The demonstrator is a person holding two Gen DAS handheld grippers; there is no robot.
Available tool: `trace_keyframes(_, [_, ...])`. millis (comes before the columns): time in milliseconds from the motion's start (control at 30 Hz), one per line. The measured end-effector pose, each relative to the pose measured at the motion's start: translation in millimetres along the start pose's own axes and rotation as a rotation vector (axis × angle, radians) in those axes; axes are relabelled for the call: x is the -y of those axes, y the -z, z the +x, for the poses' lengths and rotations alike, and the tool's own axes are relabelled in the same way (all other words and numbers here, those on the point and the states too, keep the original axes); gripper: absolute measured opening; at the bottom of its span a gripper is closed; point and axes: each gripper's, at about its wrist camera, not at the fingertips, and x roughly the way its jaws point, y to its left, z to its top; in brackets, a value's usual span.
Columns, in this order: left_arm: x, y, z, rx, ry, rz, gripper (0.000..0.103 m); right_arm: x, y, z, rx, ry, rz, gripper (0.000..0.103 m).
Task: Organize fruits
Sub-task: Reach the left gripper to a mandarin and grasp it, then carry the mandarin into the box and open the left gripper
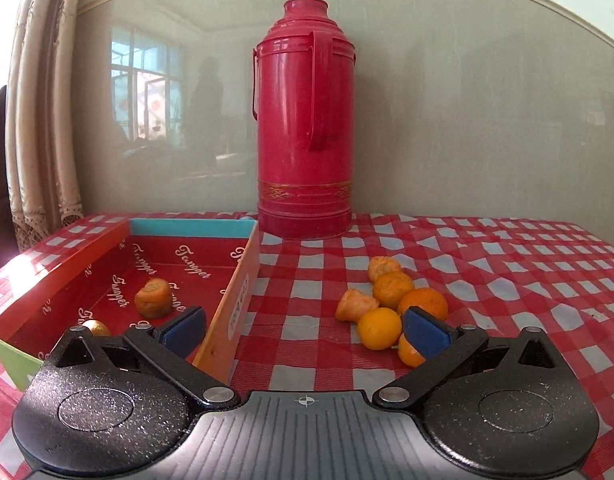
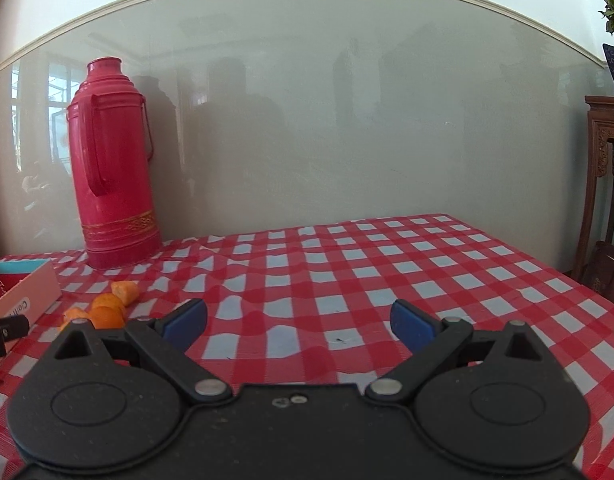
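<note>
Left gripper (image 1: 305, 330) jaws wide, nothing held, straddling the right wall of the red box (image 1: 243, 280). One orange (image 1: 153, 298) inside the box, loose pile of oranges (image 1: 391, 304) on the checked tablecloth (image 1: 487, 272) right of it, in front of the red thermos (image 1: 305, 120). Right gripper (image 2: 299, 322) also wide, empty, over bare cloth

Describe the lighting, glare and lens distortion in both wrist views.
Left wrist view: daylight blows out the upper-left corner by the curtain, the glossy wall panel mirrors a window, and the fisheye bows the moulding; thermos and oranges are sharp. Right wrist view: softer, even light, faint reflections on the wall panel, tablecloth checks bending towards the edges.
</note>
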Motion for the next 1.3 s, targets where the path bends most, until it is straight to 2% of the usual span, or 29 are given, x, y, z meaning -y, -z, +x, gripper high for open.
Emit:
trace_keyframes(167, [16,-2,-10,0.094,-0.019,0.075,0.103,12,-1,2,-0.007,0.018,0.021,0.093])
trace_keyframes(300, [30,0,-4,0.035,0.054,0.081,0.103,13,-1,3,-0.008,0.015,0.037,0.093])
trace_keyframes(500, [45,6,11,-0.045,0.109,0.074,0.101,13,-1,2,-0.008,0.011,0.019,0.093])
trace_keyframes(567, [50,8,16,-0.072,0.118,0.077,0.076,16,0,3,-0.014,0.017,0.018,0.093])
trace_keyframes(633, [52,8,22,-0.112,0.134,0.077,0.064,20,0,4,-0.022,0.028,0.026,0.093])
trace_keyframes(833, [56,6,36,-0.191,0.172,0.066,0.062,30,3,7,-0.043,0.05,0.054,0.093])
trace_keyframes(933, [61,5,39,-0.212,0.196,0.07,0.05,31,3,9,-0.05,0.045,0.061,0.093])
trace_keyframes(1033, [65,5,43,-0.22,0.187,0.075,0.047,28,2,10,-0.052,0.035,0.064,0.093])
trace_keyframes(1067, [64,5,44,-0.224,0.19,0.069,0.035,26,2,9,-0.052,0.032,0.062,0.093])
trace_keyframes(1167, [61,6,45,-0.227,0.211,0.05,0.033,23,1,11,-0.054,0.025,0.054,0.093])
trace_keyframes(1300, [58,4,38,-0.211,0.214,0.072,0.033,21,1,11,-0.059,0.022,0.067,0.093])
